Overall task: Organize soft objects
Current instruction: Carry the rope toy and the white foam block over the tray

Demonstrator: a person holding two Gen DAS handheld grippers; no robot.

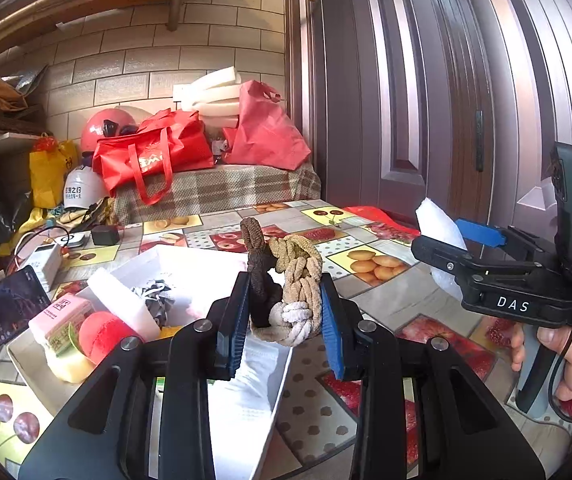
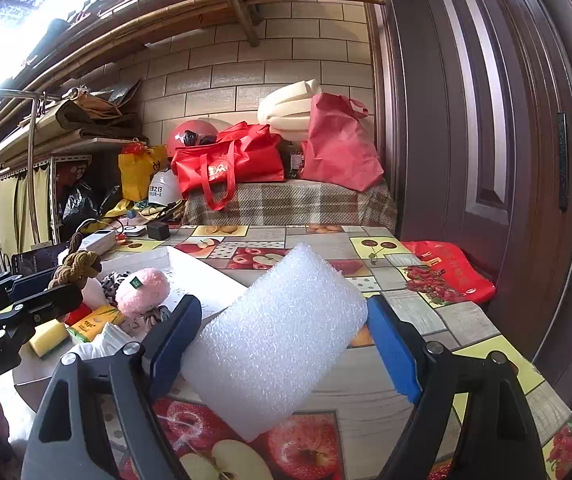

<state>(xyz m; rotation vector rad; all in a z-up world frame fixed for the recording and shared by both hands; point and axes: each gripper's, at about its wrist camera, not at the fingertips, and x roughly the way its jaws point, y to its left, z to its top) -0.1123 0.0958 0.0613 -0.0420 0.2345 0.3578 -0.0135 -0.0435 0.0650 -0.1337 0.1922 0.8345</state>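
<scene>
We start at the left, where the shallow white cardboard tray (image 1: 190,264) on the fruit-patterned table (image 1: 370,264) lies just below and to the left of our left gripper (image 1: 286,320). Its fingers (image 1: 236,320) are nearly closed and pinch a knotted rope toy of brown, tan and white cord (image 1: 290,284), whose long axis stands roughly upright between them. The tray already carries a pink plush roll (image 2: 144,290), a yellow sponge (image 2: 48,338) and a red ball (image 1: 104,336), so we judge it the collecting place. The left hand is nearer to it, the rope hanging at about its right edge.

Further right, our right gripper (image 2: 282,344) holds its fingers (image 2: 176,336) wide, clamped on a white block of foam packing (image 2: 276,332). The block's long axis runs slantwise, from lower left up to the right, across the gap. The tray sits ahead and left of these fingers, so the foam must travel leftward.
</scene>
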